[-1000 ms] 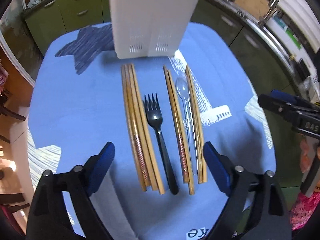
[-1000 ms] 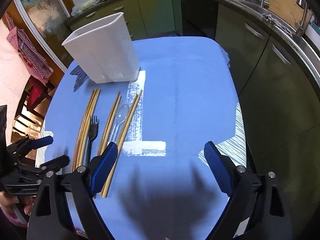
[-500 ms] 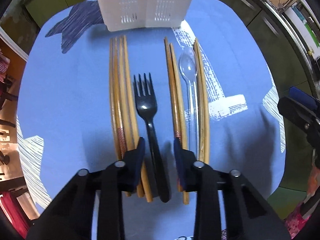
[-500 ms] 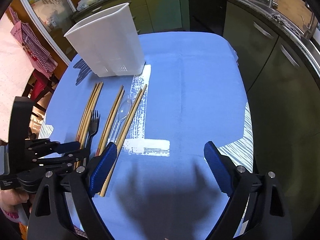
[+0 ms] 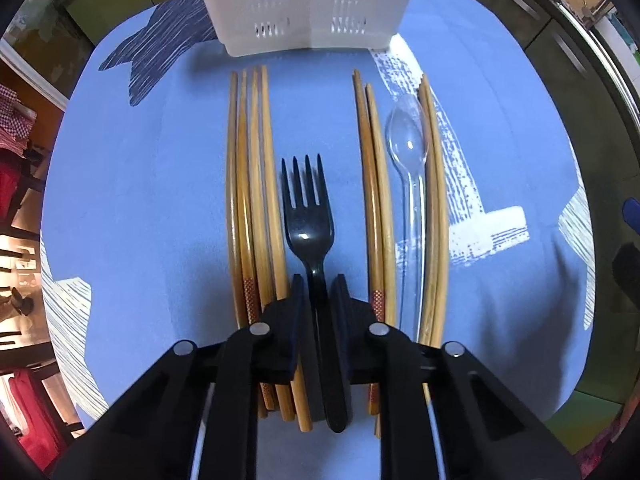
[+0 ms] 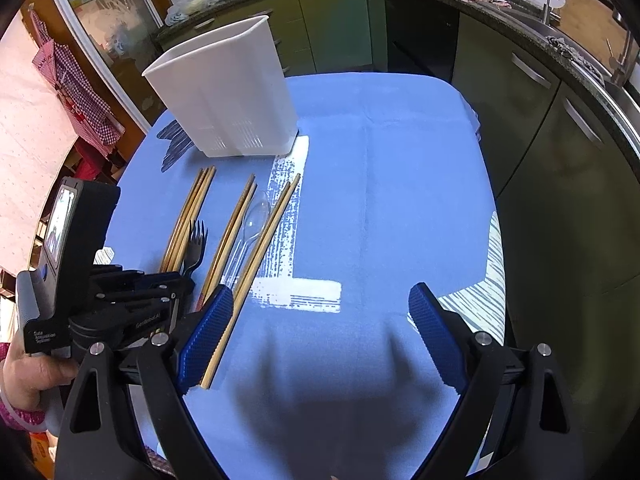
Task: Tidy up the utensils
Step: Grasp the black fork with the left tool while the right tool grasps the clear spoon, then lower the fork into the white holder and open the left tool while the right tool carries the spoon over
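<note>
A black plastic fork [image 5: 307, 216] lies on the blue tablecloth, tines toward a white utensil holder [image 5: 308, 0]. My left gripper [image 5: 319, 292] is shut on the fork's handle. Wooden chopsticks [image 5: 250, 184] lie left of the fork, more chopsticks [image 5: 374, 184] right of it. A clear plastic spoon [image 5: 408, 144] lies between those and another chopstick pair [image 5: 434, 200]. In the right wrist view the fork [image 6: 195, 244] and holder [image 6: 228, 88] sit at the left. My right gripper [image 6: 320, 328] is open and empty above bare cloth.
The table [image 6: 400, 168] has a blue cloth with white and dark star prints. Green kitchen cabinets [image 6: 328, 28] and a counter with a sink run behind and to the right. Chairs and red checked cloth [image 6: 76, 80] stand beyond the left edge.
My left gripper has dropped toward the utensils and closed from wide open onto the fork's handle. My right gripper has stayed open and nearly still.
</note>
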